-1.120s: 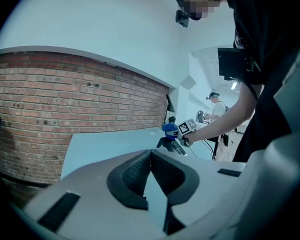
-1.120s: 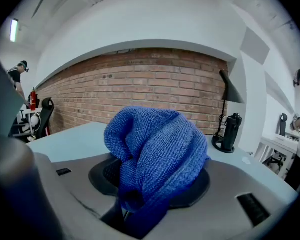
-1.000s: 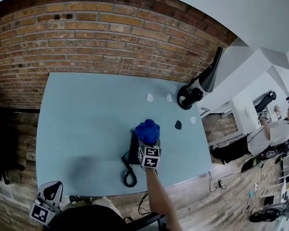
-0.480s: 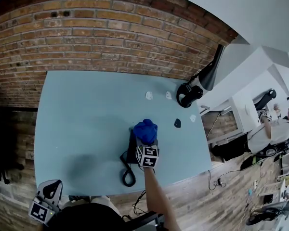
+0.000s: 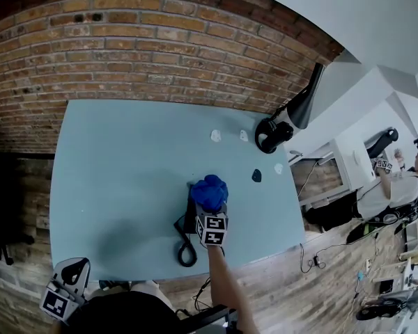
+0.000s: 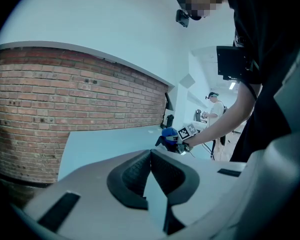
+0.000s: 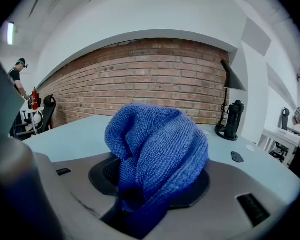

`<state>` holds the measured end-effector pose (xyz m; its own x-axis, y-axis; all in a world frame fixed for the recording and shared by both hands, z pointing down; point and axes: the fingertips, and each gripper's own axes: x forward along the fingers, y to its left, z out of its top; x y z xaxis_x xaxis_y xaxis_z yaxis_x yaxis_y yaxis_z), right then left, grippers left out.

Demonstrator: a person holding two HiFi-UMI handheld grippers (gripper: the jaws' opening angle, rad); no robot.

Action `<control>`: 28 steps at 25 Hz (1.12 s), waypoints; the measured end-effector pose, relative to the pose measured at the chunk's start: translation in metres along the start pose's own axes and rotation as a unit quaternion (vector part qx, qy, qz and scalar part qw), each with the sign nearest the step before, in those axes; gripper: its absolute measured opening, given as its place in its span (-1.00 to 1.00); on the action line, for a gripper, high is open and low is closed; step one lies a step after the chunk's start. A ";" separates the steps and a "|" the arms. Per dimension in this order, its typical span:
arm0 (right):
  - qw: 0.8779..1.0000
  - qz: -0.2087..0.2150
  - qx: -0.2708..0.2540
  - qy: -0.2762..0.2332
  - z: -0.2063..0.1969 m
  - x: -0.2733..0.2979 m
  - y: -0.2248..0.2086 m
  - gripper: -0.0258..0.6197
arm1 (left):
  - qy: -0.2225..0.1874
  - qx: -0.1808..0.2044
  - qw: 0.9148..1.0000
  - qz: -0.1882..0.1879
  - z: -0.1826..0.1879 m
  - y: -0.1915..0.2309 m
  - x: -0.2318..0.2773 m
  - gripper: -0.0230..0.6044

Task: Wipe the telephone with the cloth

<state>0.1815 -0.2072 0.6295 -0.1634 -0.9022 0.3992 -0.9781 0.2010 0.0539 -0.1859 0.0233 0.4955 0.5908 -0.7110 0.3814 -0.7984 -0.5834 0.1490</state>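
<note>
A black telephone [image 5: 189,221] lies near the front edge of the pale blue table [image 5: 125,172], and its coiled cord [image 5: 187,254] loops toward me. My right gripper [image 5: 210,206] is shut on a bunched blue cloth [image 5: 209,191] and holds it down on the phone's far right part. In the right gripper view the cloth [image 7: 160,144] fills the jaws and hides the fingertips and the phone. My left gripper [image 5: 64,287] hangs off the table's near left corner, its jaws [image 6: 150,156] shut on nothing. The left gripper view shows the phone [image 6: 161,141] and the cloth [image 6: 168,132] far off.
A black desk lamp [image 5: 282,124] stands at the table's far right corner. Small white bits [image 5: 216,136] and a small black piece [image 5: 256,176] lie on the right side. A brick wall [image 5: 160,40] backs the table. A person [image 5: 397,190] stands at the far right.
My right gripper and the cloth have slid a little to the left and toward me over the phone. The left gripper has stayed where it was.
</note>
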 end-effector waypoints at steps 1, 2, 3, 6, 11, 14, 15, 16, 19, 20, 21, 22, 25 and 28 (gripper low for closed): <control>1.000 0.000 0.001 0.001 -0.002 -0.002 0.001 -0.23 | -0.001 0.000 1.000 0.001 0.000 0.001 -0.002 -0.85; 1.000 -0.001 0.003 0.002 -0.004 -0.004 0.002 -0.23 | -0.002 0.000 1.000 0.002 0.000 0.002 -0.003 -0.85; 1.000 -0.002 0.005 0.003 -0.006 -0.006 0.002 -0.24 | -0.003 -0.001 1.000 0.004 -0.001 0.003 -0.005 -0.85; 1.000 -0.007 0.013 0.003 -0.011 -0.009 0.004 -0.24 | -0.002 -0.003 1.000 0.009 -0.003 0.006 -0.009 -0.85; 1.000 -0.009 0.017 0.011 -0.018 -0.014 0.007 -0.23 | -0.001 0.002 1.000 0.004 -0.003 0.004 -0.014 -0.85; 1.000 -0.010 0.021 0.015 -0.023 -0.018 0.009 -0.23 | -0.002 0.001 1.000 0.003 -0.004 0.003 -0.018 -0.85; 1.000 -0.010 0.023 0.016 -0.025 -0.020 0.010 -0.23 | -0.003 0.001 1.000 0.003 -0.004 0.003 -0.019 -0.85; 0.999 -0.011 0.024 0.017 -0.027 -0.021 0.012 -0.23 | -0.004 0.001 1.000 0.003 -0.005 0.003 -0.020 -0.85; 0.999 -0.011 0.025 0.021 -0.033 -0.026 0.015 -0.23 | -0.003 0.002 1.000 0.000 -0.007 0.001 -0.022 -0.85; 0.999 -0.010 0.025 0.022 -0.035 -0.027 0.016 -0.23 | -0.002 0.001 1.000 0.000 -0.007 0.000 -0.022 -0.85; 0.999 -0.010 0.025 0.024 -0.037 -0.028 0.016 -0.23 | -0.002 0.001 1.000 -0.001 -0.007 -0.001 -0.022 -0.85; 0.999 -0.009 0.025 0.026 -0.038 -0.030 0.017 -0.24 | -0.002 0.002 1.000 -0.001 -0.007 -0.002 -0.022 -0.85; 0.999 -0.008 0.028 0.028 -0.042 -0.034 0.018 -0.23 | -0.001 0.001 1.000 -0.003 -0.007 -0.006 -0.023 -0.85; 0.999 -0.008 0.031 0.030 -0.047 -0.037 0.020 -0.23 | -0.002 0.002 1.000 -0.004 -0.009 -0.008 -0.024 -0.85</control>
<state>0.1744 -0.1520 0.6591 -0.1410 -0.8806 0.4525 -0.9871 0.1602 0.0043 -0.1945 0.0484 0.4931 0.5973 -0.7084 0.3760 -0.7935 -0.5902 0.1487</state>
